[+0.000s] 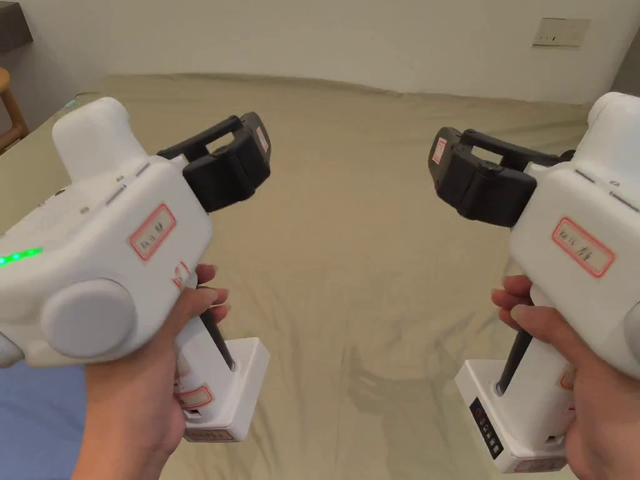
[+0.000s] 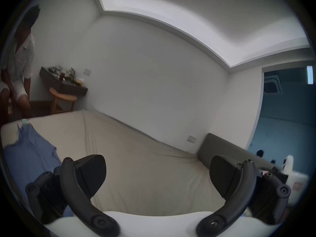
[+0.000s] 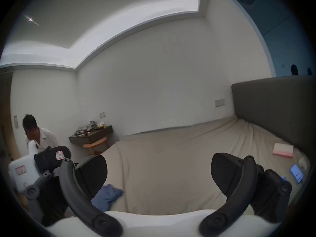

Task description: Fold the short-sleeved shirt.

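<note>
Jaws of both grippers wide apart, nothing betw. them: left gripper [image 2: 156,175], right gripper [image 3: 159,176]. Both held above the bed [image 1: 350,250], apart, pointing fwd. Blue shirt [image 2: 29,155] lies on bed at approx 8 o'clock in head view, by left hand [image 1: 144,400]. Right hand [image 1: 587,381] at 4 o'clock.

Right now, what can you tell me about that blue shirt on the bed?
The blue shirt is soft, plain cloth lying crumpled on the beige bed sheet, near the bed's edge on the person's left. In the right gripper view a rumpled corner pokes out, bunched into folds rather than spread flat. Neither gripper touches it; only the sheet under it does. Its sleeves and collar cannot be made out.
</note>
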Motion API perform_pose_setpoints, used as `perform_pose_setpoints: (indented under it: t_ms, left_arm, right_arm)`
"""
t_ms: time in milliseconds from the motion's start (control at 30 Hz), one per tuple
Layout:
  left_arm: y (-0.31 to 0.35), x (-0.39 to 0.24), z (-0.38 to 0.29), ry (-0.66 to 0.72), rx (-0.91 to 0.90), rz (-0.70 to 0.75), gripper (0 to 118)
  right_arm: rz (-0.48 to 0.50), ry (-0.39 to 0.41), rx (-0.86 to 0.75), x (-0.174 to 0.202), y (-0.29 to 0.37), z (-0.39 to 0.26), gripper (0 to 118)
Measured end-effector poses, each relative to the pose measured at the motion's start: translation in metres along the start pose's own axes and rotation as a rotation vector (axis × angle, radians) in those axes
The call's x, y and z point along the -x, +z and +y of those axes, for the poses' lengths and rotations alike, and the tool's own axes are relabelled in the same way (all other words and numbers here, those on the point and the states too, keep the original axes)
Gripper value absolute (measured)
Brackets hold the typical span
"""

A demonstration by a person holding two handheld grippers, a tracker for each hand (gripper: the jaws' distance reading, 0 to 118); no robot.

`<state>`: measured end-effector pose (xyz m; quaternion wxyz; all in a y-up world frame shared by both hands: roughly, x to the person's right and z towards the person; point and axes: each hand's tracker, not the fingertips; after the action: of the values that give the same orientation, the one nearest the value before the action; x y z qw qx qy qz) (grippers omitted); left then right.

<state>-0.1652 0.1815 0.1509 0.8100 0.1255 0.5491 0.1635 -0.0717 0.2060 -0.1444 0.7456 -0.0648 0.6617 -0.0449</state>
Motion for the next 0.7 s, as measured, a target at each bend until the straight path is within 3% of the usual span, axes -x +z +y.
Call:
perform_pose_setpoints:
  t_ms: [67,133,233,700]
  left_arm:
    - [0.005,-0.014,-0.007,-0.263,-0.052,0.055,118]
    - [0.006,-0.03,-0.015,-0.427,-0.042,0.061,118]
    - [0.006,-0.042,-0.021,-0.506,-0.056,0.072,118]
    - [0.006,-0.05,-0.023,-0.519,-0.086,0.083,118]
  right_arm:
    - [-0.102,0.234,-0.036,0.013,0.0,-0.006,118]
    - [-0.104,0.34,-0.045,0.02,-0.001,-0.011,118]
    - [-0.104,0.352,-0.038,0.025,-0.002,-0.013,118]
    - [-0.119,0.359,-0.077,0.023,0.002,-0.019,118]
